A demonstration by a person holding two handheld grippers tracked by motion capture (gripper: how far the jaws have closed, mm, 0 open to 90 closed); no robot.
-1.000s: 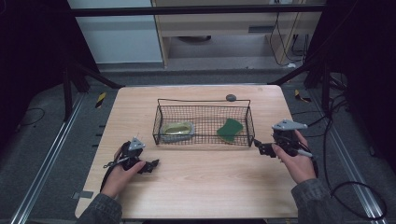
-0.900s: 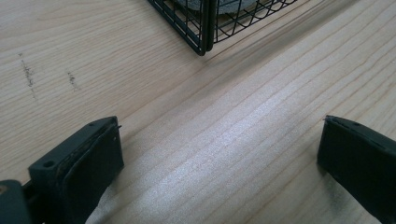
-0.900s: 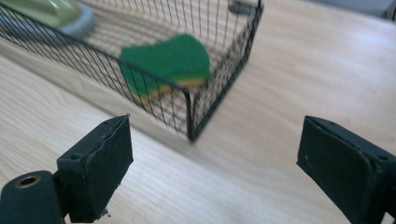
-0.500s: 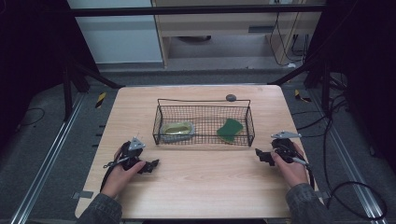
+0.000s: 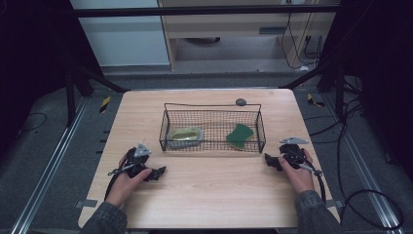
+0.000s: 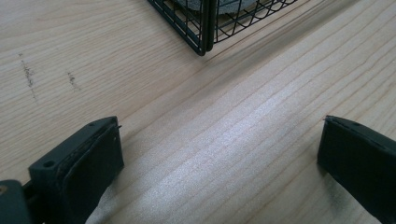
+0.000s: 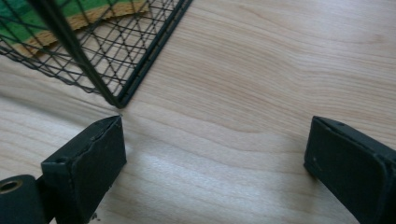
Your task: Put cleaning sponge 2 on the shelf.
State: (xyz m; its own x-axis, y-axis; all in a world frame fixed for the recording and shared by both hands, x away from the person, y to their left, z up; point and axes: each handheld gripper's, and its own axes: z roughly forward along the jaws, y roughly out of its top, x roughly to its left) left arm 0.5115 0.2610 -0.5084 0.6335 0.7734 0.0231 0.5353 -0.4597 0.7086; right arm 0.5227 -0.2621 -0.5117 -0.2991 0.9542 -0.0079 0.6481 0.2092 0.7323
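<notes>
Room: we see bare worktop (image 5: pixel 209 185) on the near side of the basket (image 5: pixel 213 146).
Count: one basket, one sponge (image 5: pixel 239 135), one bowl (image 5: pixel 185 136).
Jaws: left gripper (image 5: pixel 159 172) wide apart, empty; right gripper (image 5: pixel 269 161) just widened, empty.

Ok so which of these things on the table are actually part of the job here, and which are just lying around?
Part of the job:
- wire basket
- green sponge, inside the basket at its right end
- pale dish-like item, inside at its left end
- left gripper and right gripper, both open and empty, low over the table

Just lying about:
- small dark round object behind the basket
</notes>
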